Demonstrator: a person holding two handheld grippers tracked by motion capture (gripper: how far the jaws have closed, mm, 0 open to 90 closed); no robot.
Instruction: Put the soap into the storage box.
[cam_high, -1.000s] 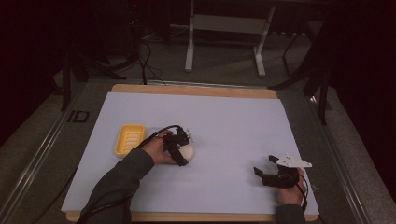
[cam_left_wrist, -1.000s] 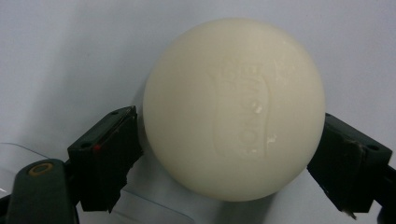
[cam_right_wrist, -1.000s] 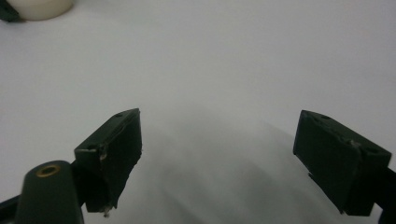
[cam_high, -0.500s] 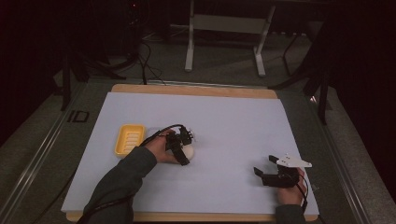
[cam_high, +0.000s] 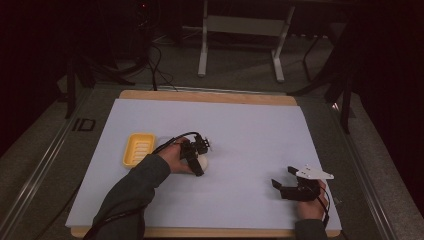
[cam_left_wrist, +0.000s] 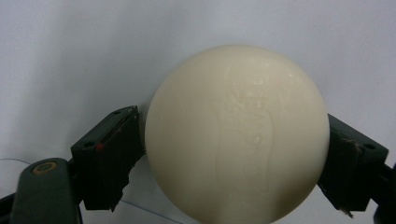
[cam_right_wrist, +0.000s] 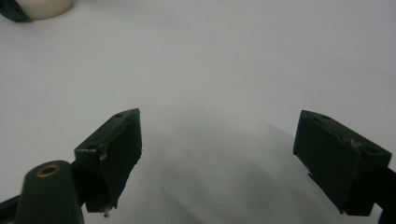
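A pale lavender sheet (cam_high: 240, 150) covered the wooden table in a dark room. Nearest, at the lower right of the frame, the right gripper (cam_high: 286, 182) rested on the sheet, its jaws spread wide on nothing. At centre left the left gripper (cam_high: 198, 162) pinched the smooth, rounded cream-white soap bar (cam_left_wrist: 236, 133) across its widest part, both jaws pressed to its sides. The bar looked hard, light and likely slippery, so a grip at mid-width seemed safest. Just beyond, left of centre, lay a ribbed yellow plastic soap dish (cam_high: 138, 149).
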